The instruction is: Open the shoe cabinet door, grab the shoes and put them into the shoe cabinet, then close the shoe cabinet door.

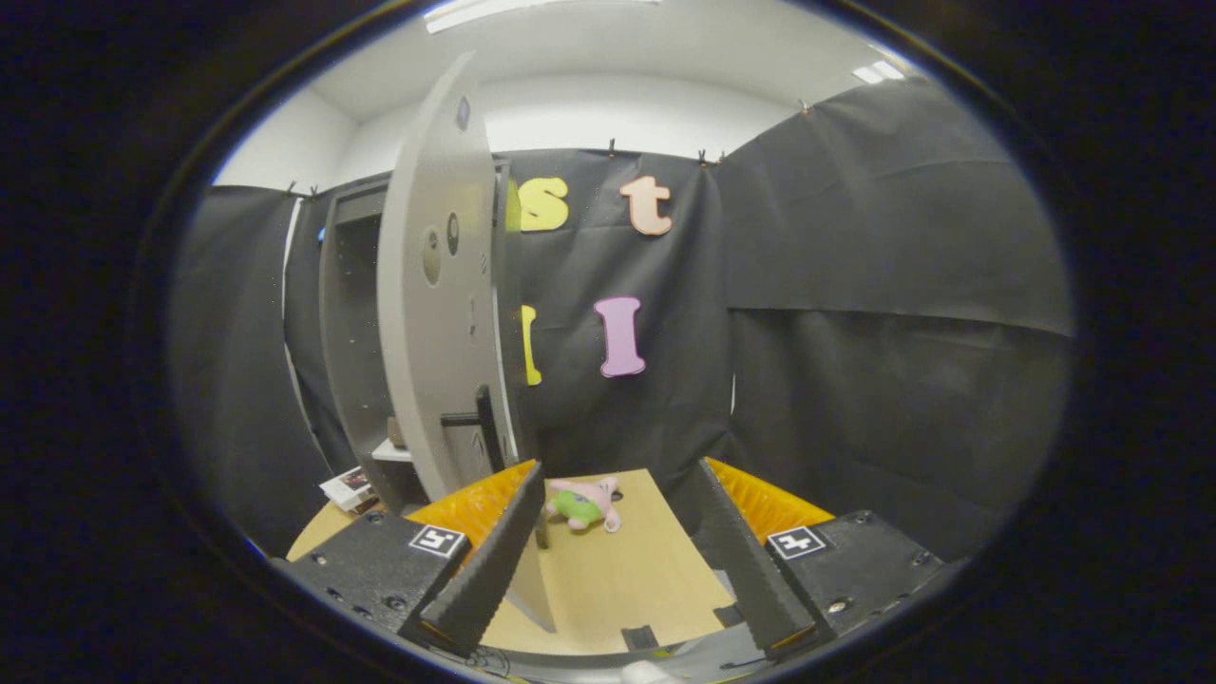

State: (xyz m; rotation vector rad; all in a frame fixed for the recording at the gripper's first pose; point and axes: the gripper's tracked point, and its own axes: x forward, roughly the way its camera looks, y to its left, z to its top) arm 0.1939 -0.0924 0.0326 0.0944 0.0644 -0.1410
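The tall grey shoe cabinet [347, 332] is standing ahead and to the left of the gripper [617, 551], its dark opening facing out and a pale shelf showing low inside. Its flat grey cabinet door [437, 285] is swinging open, turned edge-on toward the gripper, with a black bar handle [480, 423] sticking out near its lower part; the door's bottom edge is reaching down just beside the left finger, and I cannot tell whether the two are touching. The tan wooden bench [627, 579] is lying between and beyond the fingers, its far edge ending just short of the black cloth wall. To the right of the door the bench is offering open room, bounded by the cloth wall ahead and on the right. A small pink and green plush-looking shoe [584, 503] is lying on the bench just ahead of the left fingertip, close to the door's lower edge. A small printed box [350, 489] is sitting at the left, near the cabinet's base. The gripper's two black ribbed fingers [484, 570], backed with orange, are standing spread wide apart, holding nothing between them.
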